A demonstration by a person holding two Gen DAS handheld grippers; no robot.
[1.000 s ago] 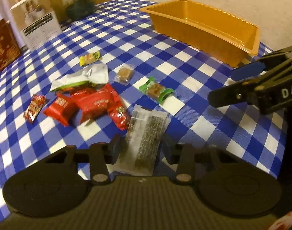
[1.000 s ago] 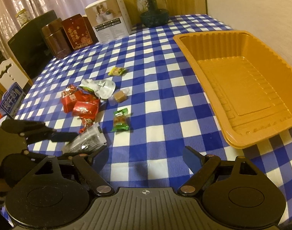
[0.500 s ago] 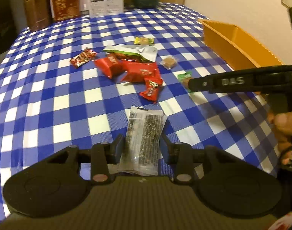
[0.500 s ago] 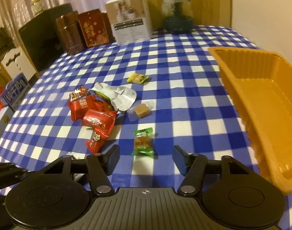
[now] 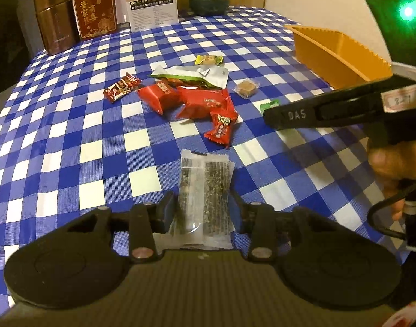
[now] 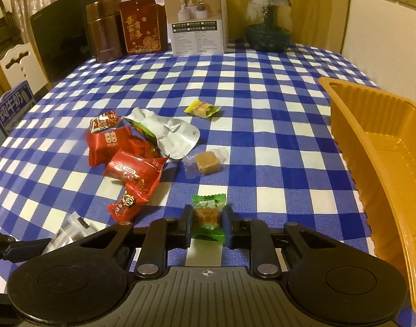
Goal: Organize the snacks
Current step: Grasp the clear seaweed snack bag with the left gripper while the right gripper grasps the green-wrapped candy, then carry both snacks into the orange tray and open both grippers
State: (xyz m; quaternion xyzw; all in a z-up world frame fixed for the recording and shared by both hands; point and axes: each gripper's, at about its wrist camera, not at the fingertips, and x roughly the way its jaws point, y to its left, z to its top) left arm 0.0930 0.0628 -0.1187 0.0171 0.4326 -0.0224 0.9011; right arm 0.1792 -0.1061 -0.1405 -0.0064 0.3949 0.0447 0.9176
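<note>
1. The table (image 6: 262, 125), under a blue-and-white checked cloth, fills most of the room in front of me.
2. An orange tray (image 6: 377, 147) sits at its right side, nothing visible in it.
3. Along the far edge stand a white box (image 6: 197, 19), a red carton (image 6: 141, 26), a brown tin (image 6: 104, 36) and a dark glass jar (image 6: 268, 24).
4. A silver pouch (image 6: 169, 133) lies over a cluster of red snack packs (image 6: 126, 158) mid-table.
5. The left gripper (image 5: 202, 204) has its jaws part-way in, pressed on both sides of a clear seaweed-strip packet (image 5: 205, 188).
6. The right gripper (image 6: 208, 222) has its jaws pinched tight on a green-wrapped candy (image 6: 208, 215) on the cloth, well apart from the tray.
7. A clear-wrapped brown cube (image 6: 206, 160) and a yellow-wrapped candy (image 6: 202, 108) lie loose beyond it.
</note>
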